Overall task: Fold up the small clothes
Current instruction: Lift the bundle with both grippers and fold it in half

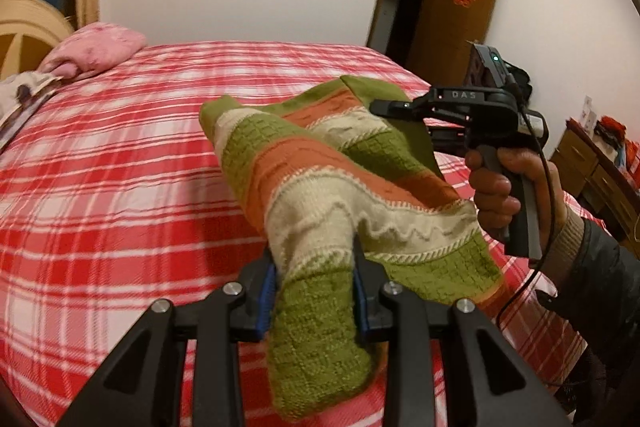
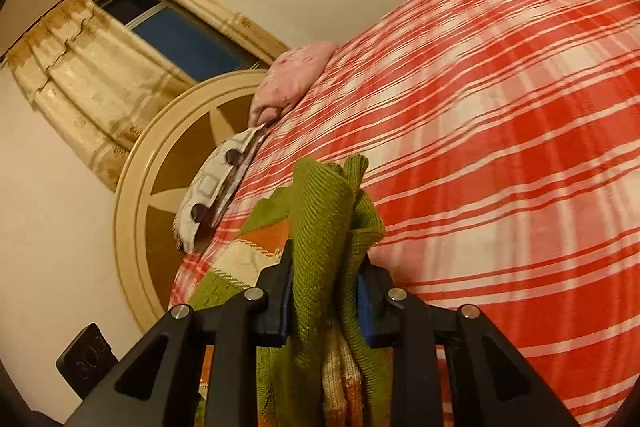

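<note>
Both grippers were clamped on the same knit garment (image 1: 320,179), a small sweater-like piece in green, orange and cream bands, held up off the bed (image 1: 120,147). Left gripper (image 1: 316,291): jaws narrow, blue pads pinching a bunched green and cream section, with a green end hanging down past the fingers toward the camera. Right gripper (image 2: 326,291): jaws also narrow, pads squeezing a thick wad of green ribbed fabric that stuck up above the fingertips; more of the garment (image 2: 256,251) trailed down and to the left of it. In the left wrist view the right gripper (image 1: 384,107) showed from the side, gripping the far right edge of the garment, with a person's hand (image 1: 504,195) around its grip and a dark sleeve (image 1: 600,267) behind. Garment spanned between the two grippers, sagging in the middle, clear of the red and white plaid bedspread below. Pink pillow (image 1: 96,47) sat at the head of the bed beside a cream headboard (image 2: 160,155), with a patterned cloth (image 2: 216,187) next to it. Open brown door (image 1: 452,15) in the far wall; curtained window (image 2: 168,23) above the headboard. Both views showed motion blur.
</note>
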A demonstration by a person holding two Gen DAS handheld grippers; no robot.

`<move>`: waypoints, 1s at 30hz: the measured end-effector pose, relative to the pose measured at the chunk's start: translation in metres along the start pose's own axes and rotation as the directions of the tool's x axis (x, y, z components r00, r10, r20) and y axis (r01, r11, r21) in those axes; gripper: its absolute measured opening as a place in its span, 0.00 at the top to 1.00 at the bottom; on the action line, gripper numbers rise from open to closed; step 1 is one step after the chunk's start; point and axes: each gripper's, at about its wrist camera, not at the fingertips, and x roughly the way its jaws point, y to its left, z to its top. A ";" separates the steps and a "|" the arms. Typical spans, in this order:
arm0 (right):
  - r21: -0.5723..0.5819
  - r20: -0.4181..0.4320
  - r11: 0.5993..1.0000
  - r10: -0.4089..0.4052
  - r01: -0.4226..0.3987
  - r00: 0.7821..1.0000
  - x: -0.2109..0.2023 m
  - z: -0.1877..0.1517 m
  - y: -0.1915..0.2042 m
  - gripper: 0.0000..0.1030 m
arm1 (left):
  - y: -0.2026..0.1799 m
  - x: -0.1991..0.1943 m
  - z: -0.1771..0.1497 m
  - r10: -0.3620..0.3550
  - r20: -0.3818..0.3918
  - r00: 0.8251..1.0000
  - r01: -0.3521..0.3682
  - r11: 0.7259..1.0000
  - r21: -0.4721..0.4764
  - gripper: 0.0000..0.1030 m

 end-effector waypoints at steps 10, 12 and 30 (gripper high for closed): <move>-0.035 -0.074 0.996 0.079 -0.082 0.994 0.072 -0.025 0.064 0.75 | 0.046 -0.046 -0.019 0.107 0.023 0.994 -0.105 0.991 -0.080 0.69; -0.040 -0.089 0.995 0.091 -0.095 0.992 0.084 -0.030 0.074 0.75 | 0.053 -0.054 -0.023 0.120 0.025 0.992 -0.117 0.989 -0.092 0.69; -0.081 -0.176 0.985 0.137 -0.153 0.975 0.147 -0.059 0.134 0.75 | 0.098 -0.099 -0.052 0.187 0.037 0.982 -0.180 0.972 -0.149 0.69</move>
